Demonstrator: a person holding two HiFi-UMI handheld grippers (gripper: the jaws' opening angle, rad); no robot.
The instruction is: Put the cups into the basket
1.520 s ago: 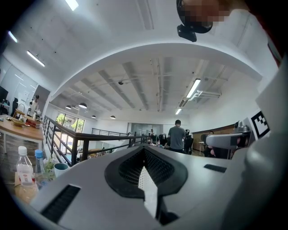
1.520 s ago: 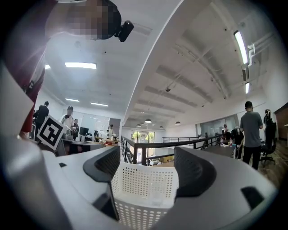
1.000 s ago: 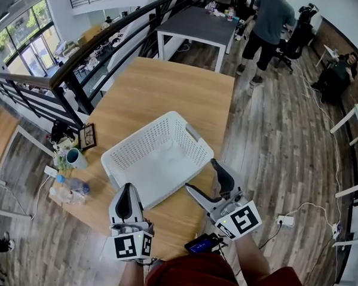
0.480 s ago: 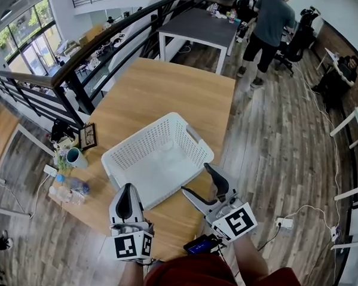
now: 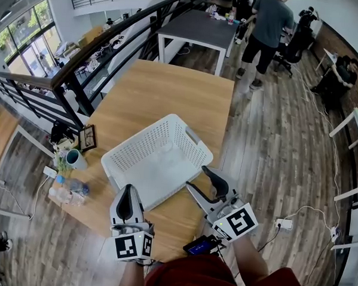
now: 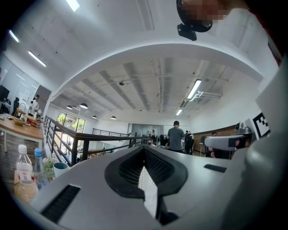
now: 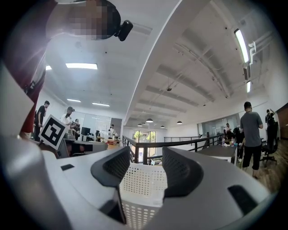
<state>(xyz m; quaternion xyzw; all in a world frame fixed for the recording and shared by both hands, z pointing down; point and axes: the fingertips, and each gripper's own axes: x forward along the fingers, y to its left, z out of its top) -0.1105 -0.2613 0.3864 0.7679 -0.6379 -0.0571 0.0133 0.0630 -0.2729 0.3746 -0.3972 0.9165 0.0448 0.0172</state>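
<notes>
At the centre of the wooden table [image 5: 152, 90], as shown in the head view, a white lattice basket [image 5: 140, 149] is set cornerwise. Its floor appears pale and hazy, and whether cups lie in it cannot be made out. One blue-green mug [image 5: 76, 158] is seen outside the basket, at its 9 o'clock by the table's edge, just beside some bottles [image 5: 69, 187]. Whether it counts among the task's cups cannot be settled.

The left gripper [image 5: 125, 202] is held at the basket's 7 o'clock with its jaws brought together and nothing between them. The right gripper [image 5: 198, 179] is held at the basket's 4 o'clock, pointed level at the near wall. Its jaws have just been closing and are parted about halfway. In the right gripper view the basket's corner is framed in the gap, yet no pad is seen pressed on it, and no cup is carried.

Step in hand, as judged: neither claw is loaded, so a pause between carries is indicated. Two stages are fitted equally: cups waiting out of frame, or cups already lodged in the hazy interior. Should a cup remain outside, the jaws would need to be spread wider than its wall, and the lift taken over the basket's rim.
</notes>
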